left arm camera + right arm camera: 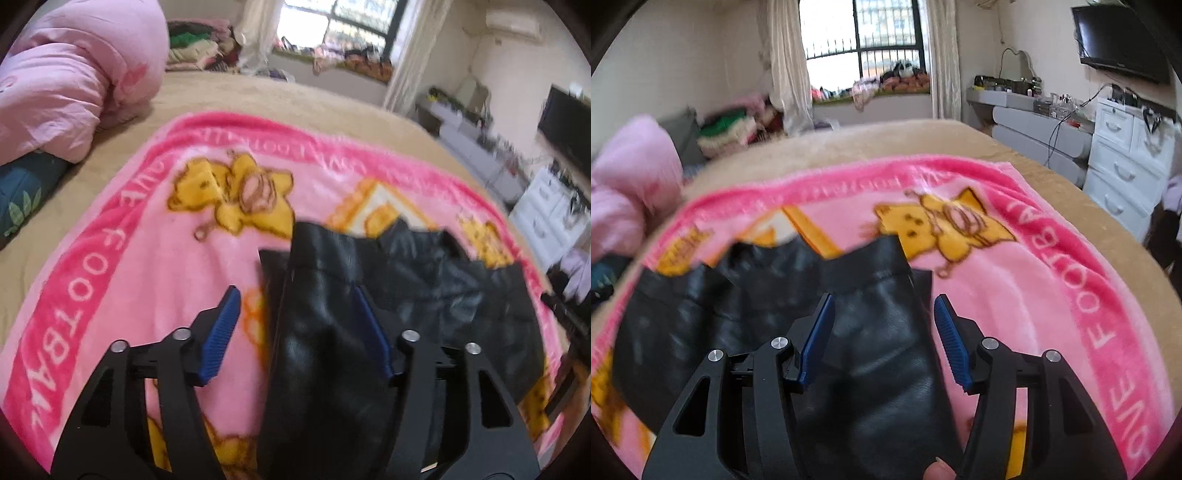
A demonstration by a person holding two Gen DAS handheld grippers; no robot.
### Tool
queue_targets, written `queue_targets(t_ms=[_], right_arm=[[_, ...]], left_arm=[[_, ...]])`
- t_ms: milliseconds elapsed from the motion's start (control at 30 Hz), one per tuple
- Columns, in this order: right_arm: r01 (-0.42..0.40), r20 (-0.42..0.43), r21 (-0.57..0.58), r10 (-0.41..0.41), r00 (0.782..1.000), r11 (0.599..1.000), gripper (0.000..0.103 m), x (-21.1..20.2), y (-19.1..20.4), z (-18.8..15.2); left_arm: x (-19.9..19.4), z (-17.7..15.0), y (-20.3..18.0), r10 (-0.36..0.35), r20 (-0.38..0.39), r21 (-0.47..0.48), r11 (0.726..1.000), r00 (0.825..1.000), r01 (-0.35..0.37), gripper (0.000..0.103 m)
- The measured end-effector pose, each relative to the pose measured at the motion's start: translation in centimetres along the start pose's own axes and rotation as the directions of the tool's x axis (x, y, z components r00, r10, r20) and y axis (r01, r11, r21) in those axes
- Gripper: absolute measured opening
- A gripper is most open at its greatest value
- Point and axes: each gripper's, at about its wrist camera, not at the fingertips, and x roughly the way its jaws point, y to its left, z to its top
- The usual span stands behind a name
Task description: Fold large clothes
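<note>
Both grippers, left gripper [295, 332] and right gripper [884, 336], spread wide, grasping nothing, over black leather-look trousers [332, 350] on pink blanket [147, 258]; glossy, supple, likely slippery — best pinched at far hem corners.

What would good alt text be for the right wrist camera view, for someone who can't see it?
An open right gripper with blue pads hangs over a black leather-like garment lying on a pink cartoon blanket spread on a beige bed. Behind are a curtained window, white drawers and a wall-mounted TV.
</note>
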Motion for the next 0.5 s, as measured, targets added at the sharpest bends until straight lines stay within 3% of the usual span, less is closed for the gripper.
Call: queue_targets(t_ms=[133,200,233,300,400,500], right_arm=[[-0.032,-0.046,0.03,0.033,0.998,0.999,0.054,1.9,-0.7,-0.8],[-0.055,-0.051,0.045,0.058,0.997,0.997,0.046,2.5,-0.9,-0.9],[-0.054,-0.051,0.044,0.057,0.997,0.998,0.041,2.5,-0.9,-0.9],[-0.042,-0.035,0.052,0.044,0.998,0.998,0.014,2.4,-1.1,-0.8],[-0.065,0.007,0.107,0.064,0.998,0.992,0.006,1.5,-1.7,-0.4],[-0.114,0.086,0.156,0.102,0.991,0.981,0.005,-0.8,-2.4,1.0]], left_arm=[[2.1,-1.2,-1.3,0.028,-0.065,0.088,0.996,0.997,-0.022,0.064],[2.7,-1.6,-1.6,0.039,-0.072,0.108,0.994,0.997,-0.031,0.064],[3.1,-1.8,-1.7,0.044,-0.079,0.11,0.993,0.996,-0.035,0.053],[3.3,-2.0,-1.8,0.042,-0.075,0.108,0.994,0.996,-0.034,0.025],[2.5,-1.7,-2.0,0.051,-0.021,0.109,0.993,0.998,-0.049,0.012],[0.6,-0.4,-2.1,0.019,0.046,0.096,0.995,0.999,-0.023,0.009]])
